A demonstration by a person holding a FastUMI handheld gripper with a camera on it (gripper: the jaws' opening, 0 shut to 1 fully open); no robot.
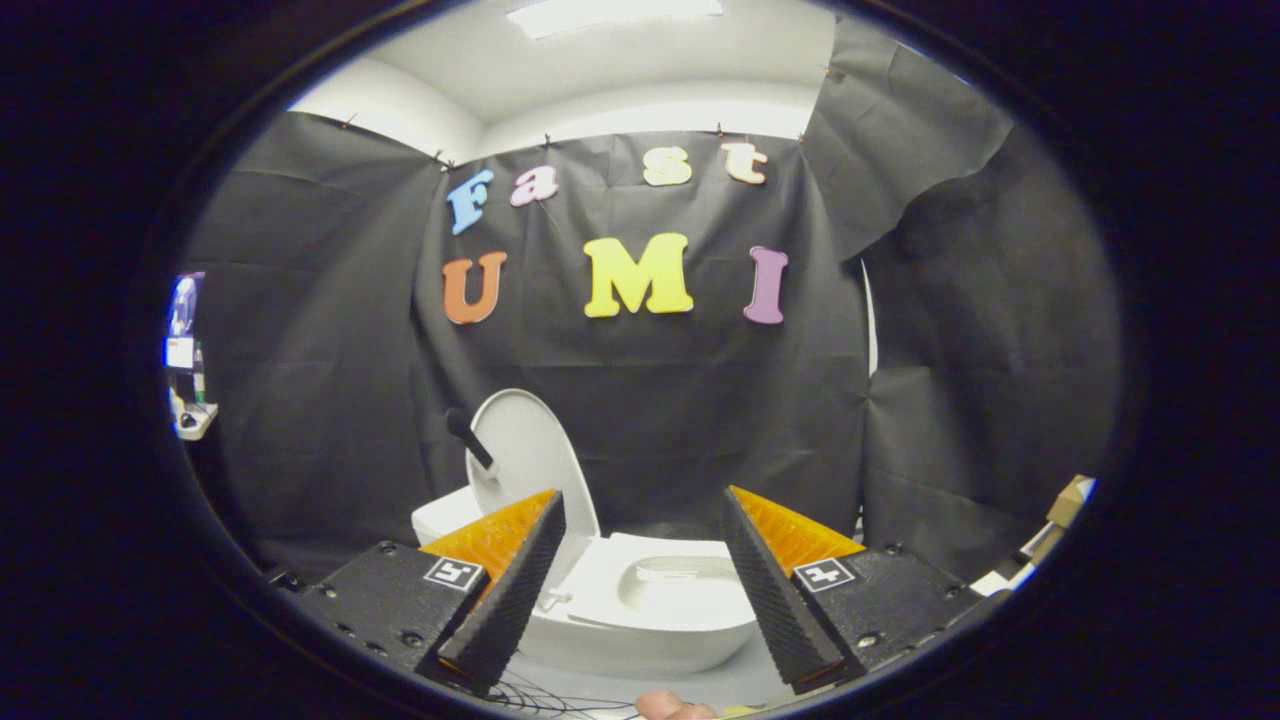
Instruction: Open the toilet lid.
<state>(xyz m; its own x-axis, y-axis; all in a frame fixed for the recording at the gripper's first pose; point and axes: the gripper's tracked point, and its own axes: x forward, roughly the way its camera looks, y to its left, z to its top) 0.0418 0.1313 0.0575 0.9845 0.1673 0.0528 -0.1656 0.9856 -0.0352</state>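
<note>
A white toilet [650, 610] stands ahead of my fingers, against the black cloth wall. Its lid [525, 450] is raised, standing nearly upright and leaning back toward the white tank [445, 515]. A short black handle [468, 437] sticks out from the lid's left side. The seat and bowl [680, 585] lie exposed between and beyond my fingers. My gripper [640, 575] is open, its black and orange fingers [510, 580] spread wide with nothing held, a little short of the toilet.
Thin dark cables [545, 695] lie on the floor below the bowl. A fingertip of a hand [665, 706] shows under the gripper. A shelf with small items [190, 400] hangs far left; cardboard boxes [1065, 505] sit far right.
</note>
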